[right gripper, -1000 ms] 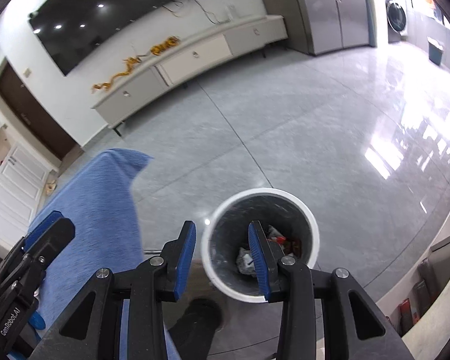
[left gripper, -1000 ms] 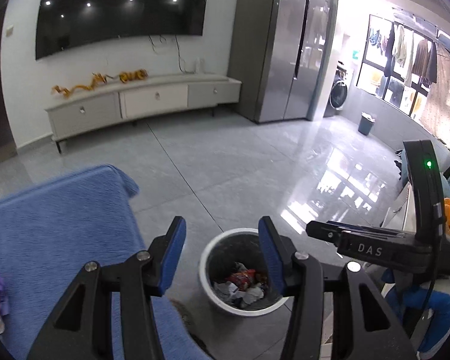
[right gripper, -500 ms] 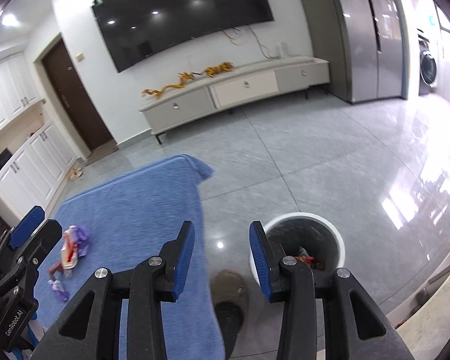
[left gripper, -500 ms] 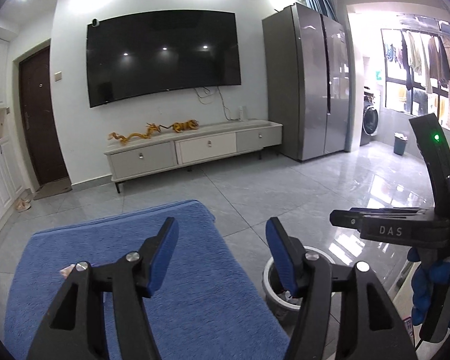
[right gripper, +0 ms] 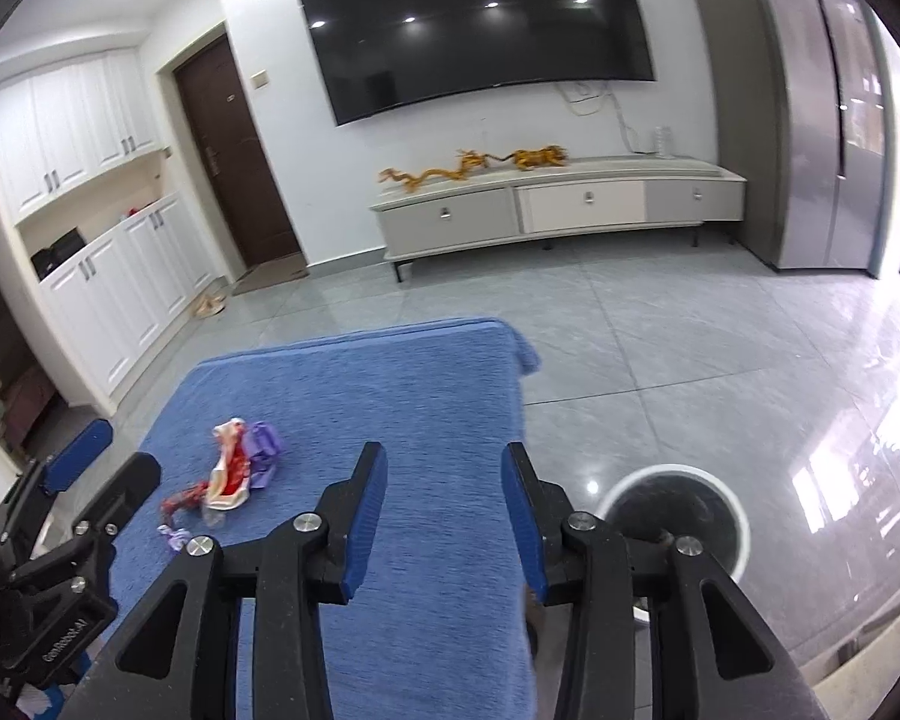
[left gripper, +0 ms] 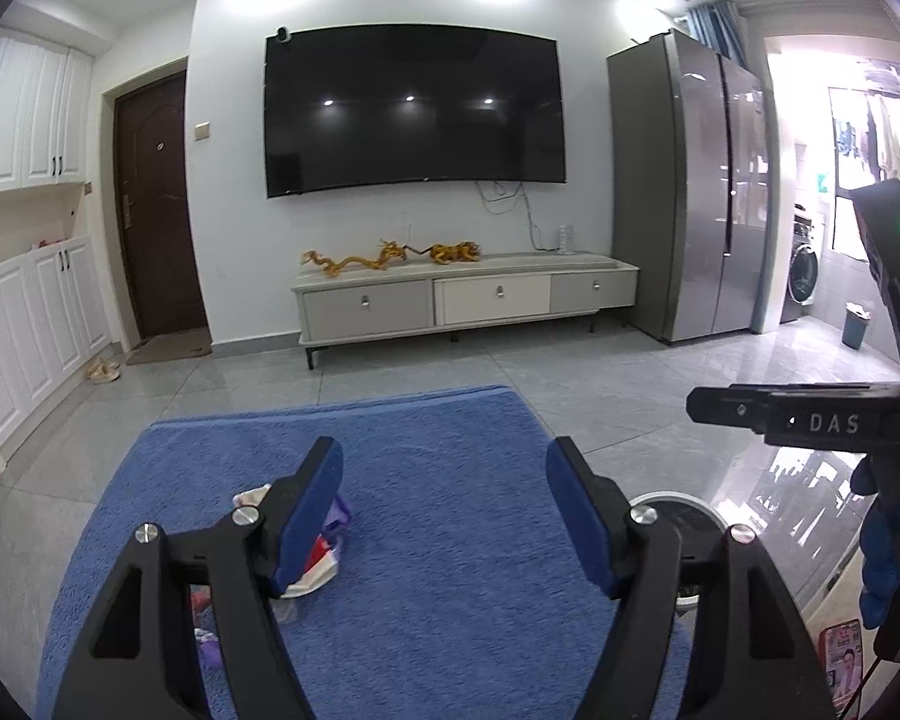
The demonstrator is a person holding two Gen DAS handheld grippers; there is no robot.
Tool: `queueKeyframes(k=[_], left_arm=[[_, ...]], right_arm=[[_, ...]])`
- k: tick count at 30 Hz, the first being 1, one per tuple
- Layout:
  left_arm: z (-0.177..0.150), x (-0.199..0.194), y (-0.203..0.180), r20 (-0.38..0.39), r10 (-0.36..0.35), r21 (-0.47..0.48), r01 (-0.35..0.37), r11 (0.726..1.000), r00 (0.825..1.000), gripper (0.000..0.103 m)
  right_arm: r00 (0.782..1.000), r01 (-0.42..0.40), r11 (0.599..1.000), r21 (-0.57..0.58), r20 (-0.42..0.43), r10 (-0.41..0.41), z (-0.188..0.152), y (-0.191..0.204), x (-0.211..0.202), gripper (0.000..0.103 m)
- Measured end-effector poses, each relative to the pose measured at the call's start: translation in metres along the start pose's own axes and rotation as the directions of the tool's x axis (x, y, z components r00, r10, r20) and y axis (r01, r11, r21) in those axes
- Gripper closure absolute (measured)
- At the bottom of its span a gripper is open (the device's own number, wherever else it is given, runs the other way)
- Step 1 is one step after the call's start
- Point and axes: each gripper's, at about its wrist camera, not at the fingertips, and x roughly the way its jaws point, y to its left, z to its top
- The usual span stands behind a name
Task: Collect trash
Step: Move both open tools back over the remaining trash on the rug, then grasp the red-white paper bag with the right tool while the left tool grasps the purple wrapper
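A small heap of trash wrappers (right gripper: 237, 471), red, white and purple, lies on the left part of the blue cloth-covered table (right gripper: 426, 396). In the left wrist view the wrappers (left gripper: 318, 564) sit just behind my left finger. A white-rimmed bin (right gripper: 678, 516) stands on the floor right of the table; its rim (left gripper: 678, 501) shows behind my right finger in the left wrist view. My left gripper (left gripper: 444, 510) is open and empty above the table. My right gripper (right gripper: 444, 510) is open and empty over the table's right side.
A TV cabinet (left gripper: 468, 300) stands against the far wall under a wall TV (left gripper: 414, 114). A grey fridge (left gripper: 690, 192) stands at the right. White cupboards (right gripper: 90, 276) line the left wall. Grey tiled floor (right gripper: 660, 348) lies between the table and the cabinet.
Both grippers have swung up and left from over the bin to over the blue table. The wrappers have come into view. Both stay open and empty.
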Motion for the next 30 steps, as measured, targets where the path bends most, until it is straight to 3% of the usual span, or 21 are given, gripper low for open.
queueKeyframes(k=[18, 25, 30], left_arm=[[-0.072, 0.049, 0.137, -0.174, 0.087, -0.165, -0.116, 0.979, 0.981, 0.031], [-0.120, 0.040, 0.182, -0.236, 0.033, -0.228, -0.088, 0.970, 0.971, 0.030], [-0.141, 0.040, 0.191, -0.282, -0.008, -0.232, -0.060, 0.971, 0.959, 0.030]], right_arm=[[0.979, -0.119, 0.981, -0.150, -0.181, 0.091, -0.012, 0.130, 0.116, 0.059], [0.957, -0.177, 0.969, -0.172, -0.261, 0.128, -0.027, 0.160, 0.162, 0.059], [0.940, -0.220, 0.958, -0.185, -0.303, 0.157, -0.034, 0.178, 0.188, 0.056]])
